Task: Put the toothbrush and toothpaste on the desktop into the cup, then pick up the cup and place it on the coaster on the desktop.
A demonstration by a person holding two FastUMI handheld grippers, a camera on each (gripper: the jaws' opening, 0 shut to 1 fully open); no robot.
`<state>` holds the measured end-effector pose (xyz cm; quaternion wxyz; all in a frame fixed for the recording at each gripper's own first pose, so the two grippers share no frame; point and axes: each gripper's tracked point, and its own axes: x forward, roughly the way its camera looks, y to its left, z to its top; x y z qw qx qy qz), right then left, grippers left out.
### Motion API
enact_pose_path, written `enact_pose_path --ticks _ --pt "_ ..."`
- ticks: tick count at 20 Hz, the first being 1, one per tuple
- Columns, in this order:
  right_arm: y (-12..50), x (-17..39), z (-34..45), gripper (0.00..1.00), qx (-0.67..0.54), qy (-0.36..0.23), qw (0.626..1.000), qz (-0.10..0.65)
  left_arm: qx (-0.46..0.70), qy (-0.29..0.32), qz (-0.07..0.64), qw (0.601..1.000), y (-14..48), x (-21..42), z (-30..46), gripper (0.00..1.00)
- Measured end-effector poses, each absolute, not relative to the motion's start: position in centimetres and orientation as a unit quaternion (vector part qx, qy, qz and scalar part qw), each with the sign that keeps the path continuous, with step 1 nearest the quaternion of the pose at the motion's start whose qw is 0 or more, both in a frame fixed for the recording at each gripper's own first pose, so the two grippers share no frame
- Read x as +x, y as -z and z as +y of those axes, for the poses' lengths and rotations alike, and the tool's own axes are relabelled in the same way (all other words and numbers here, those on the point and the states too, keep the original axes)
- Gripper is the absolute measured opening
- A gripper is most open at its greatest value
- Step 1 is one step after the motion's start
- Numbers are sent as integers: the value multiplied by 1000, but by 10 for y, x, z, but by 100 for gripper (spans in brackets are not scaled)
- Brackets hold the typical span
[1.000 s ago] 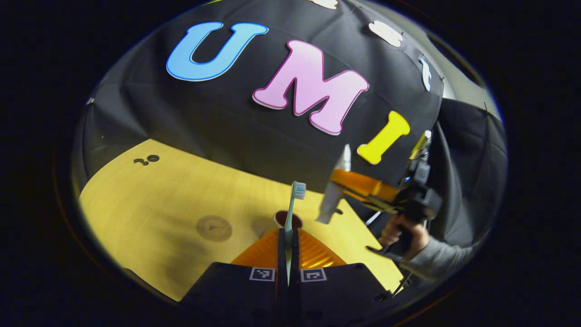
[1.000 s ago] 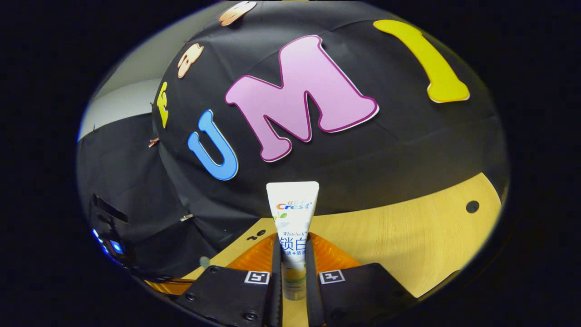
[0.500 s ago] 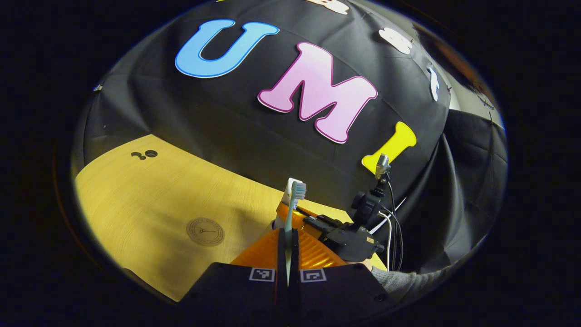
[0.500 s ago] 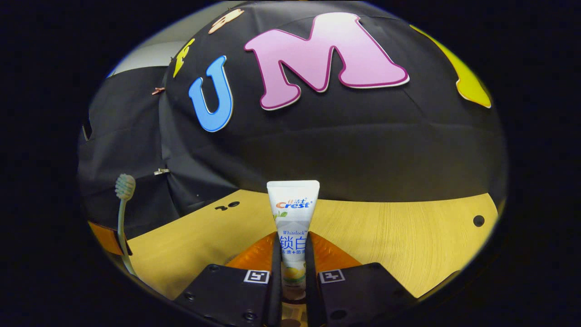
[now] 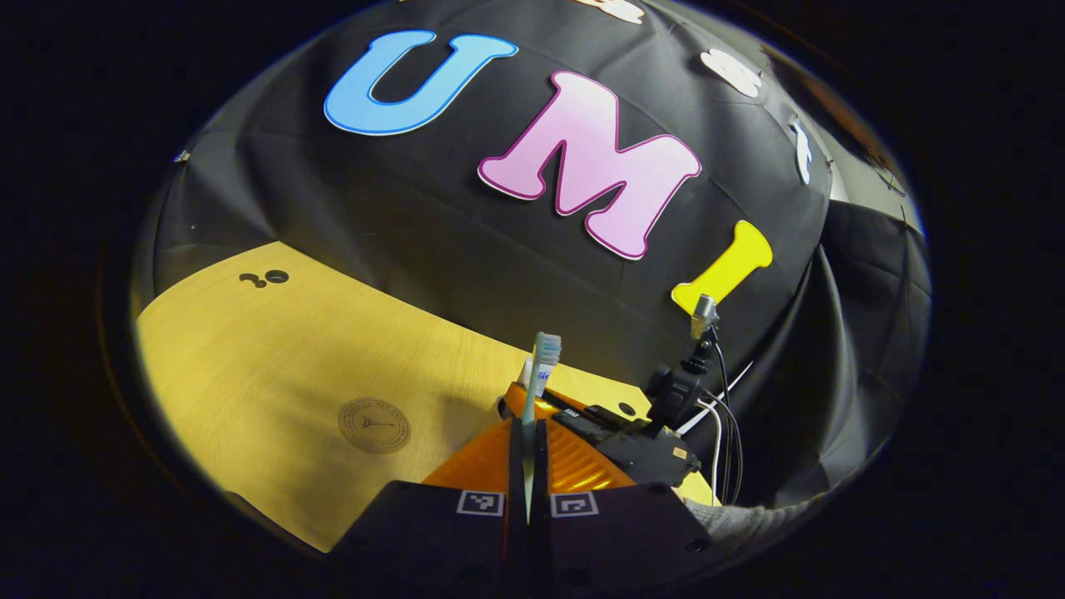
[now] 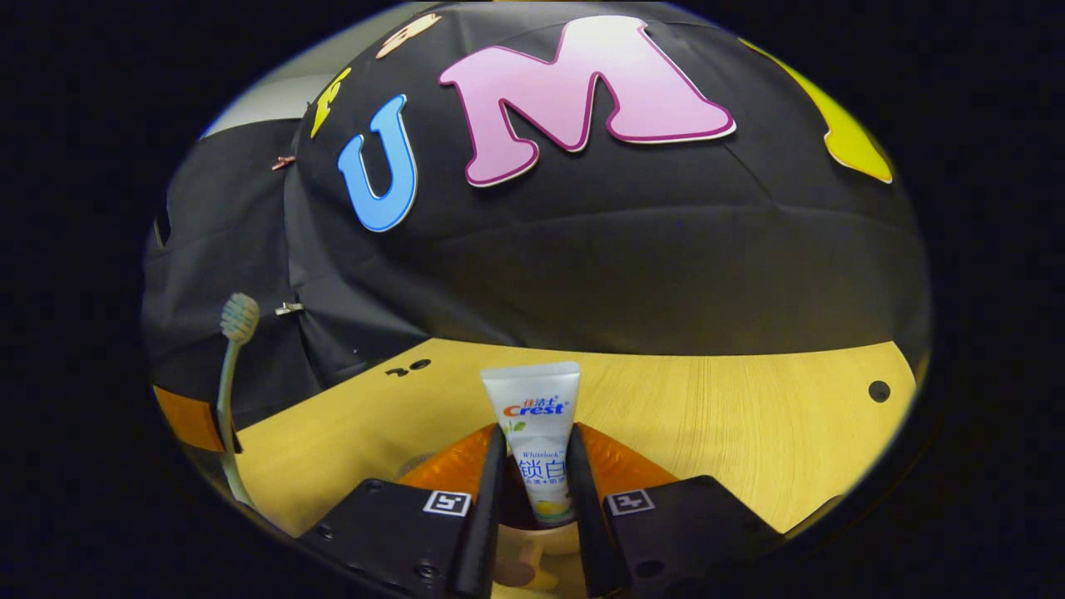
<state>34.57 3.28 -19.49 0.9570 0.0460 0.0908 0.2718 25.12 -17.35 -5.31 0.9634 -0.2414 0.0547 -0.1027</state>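
In the left gripper view, the left gripper is seen closed narrowly on the toothbrush, which is held upright between the 2 orange fingers with its bristled head at the top. Just beyond it, the right gripper is seen lower and slightly to the right, with its black body and cables trailing right; part of the white toothpaste shows behind the brush head. The round coaster lies flat on the wooden desktop, to the left of both grippers and apart from them. A grey sleeve is seen at the lower right.

In the right gripper view, the right gripper has its fingers spread a little, with the toothpaste standing upright between them; whether both fingers press on the tube cannot be told. Below the tube, between the fingers, the rim of the cup is seen, and the tube's lower end appears to sit inside it. At the far left, the toothbrush is seen upright, held by an orange finger of the left gripper.
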Motion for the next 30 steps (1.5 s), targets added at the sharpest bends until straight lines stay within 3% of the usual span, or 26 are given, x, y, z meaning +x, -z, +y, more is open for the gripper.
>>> enact_pose_path --ticks 1,2,3,4,9,16,19,25,30 --pt "186 343 30 39 54 -271 957 88 -245 103 46 963 48 254 -174 6" --pt "171 339 25 50 68 -272 957 78 -250 104 34 962 40 261 -175 6" --pt "156 337 20 46 82 -270 957 67 -257 105 18 961 32 266 -176 6" --pt "140 339 8 52 97 -258 960 56 -264 106 -2 959 22 272 -178 6" --pt "102 322 -60 53 162 -212 963 46 -296 95 -59 949 7 318 -191 6" --pt "119 286 -118 53 169 -176 968 65 -279 92 -105 950 -11 353 -203 6" --pt "127 278 -117 53 181 -175 965 76 -270 82 -104 954 -1 373 -202 6" --pt "138 272 -116 53 191 -182 960 93 -282 96 -132 945 -42 369 -200 6" --pt "140 269 -109 53 198 -186 957 98 -278 70 -161 944 -61 380 -169 6"
